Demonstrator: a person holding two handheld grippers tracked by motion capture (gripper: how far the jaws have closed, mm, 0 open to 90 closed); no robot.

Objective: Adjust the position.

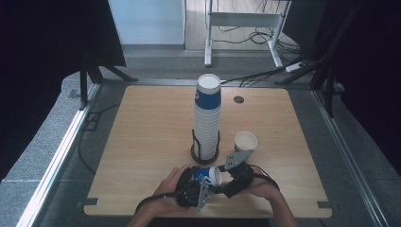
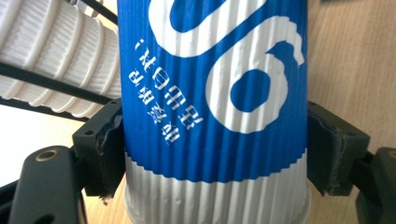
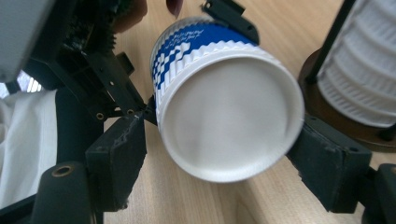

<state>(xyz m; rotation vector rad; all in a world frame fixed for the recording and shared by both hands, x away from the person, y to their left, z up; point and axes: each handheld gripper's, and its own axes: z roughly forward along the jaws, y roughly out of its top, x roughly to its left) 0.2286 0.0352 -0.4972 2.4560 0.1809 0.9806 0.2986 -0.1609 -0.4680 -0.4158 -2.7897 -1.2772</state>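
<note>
High view: left gripper (image 1: 206, 181) clamped on a blue-and-white paper cup (image 1: 209, 176), held on its side near the table's front edge, just in front of the cup stack (image 1: 207, 116). Left gripper view: both black pads pressed flat against the ribbed blue wall of the cup (image 2: 212, 116), one on each side, jaws nearly closed around it, white band of the cup nearest the camera. Right gripper view: jaws standing apart on either side of the white base end of the same cup (image 3: 229, 121); right pad close against the rim of that end, left pad just beside it with a sliver of gap, so firm contact not certain. Right gripper (image 1: 236, 176) in the high view lying just right of the cup, pointing toward the left gripper, both in front of the stack.

Outward from the jaws: stack standing upright in a dark wire holder (image 1: 204, 150) with a round base, at the middle of the wooden table (image 1: 142, 142); top cup of the stack blue-banded, those beneath white and ribbed. Single empty paper cup (image 1: 245, 142) upright, just right of the stack's holder, mouth up. Round cable hole (image 1: 239, 100) behind and right of the stack. Person's hands wrapped around both grippers, in front of the stack at the table's front edge.
</note>
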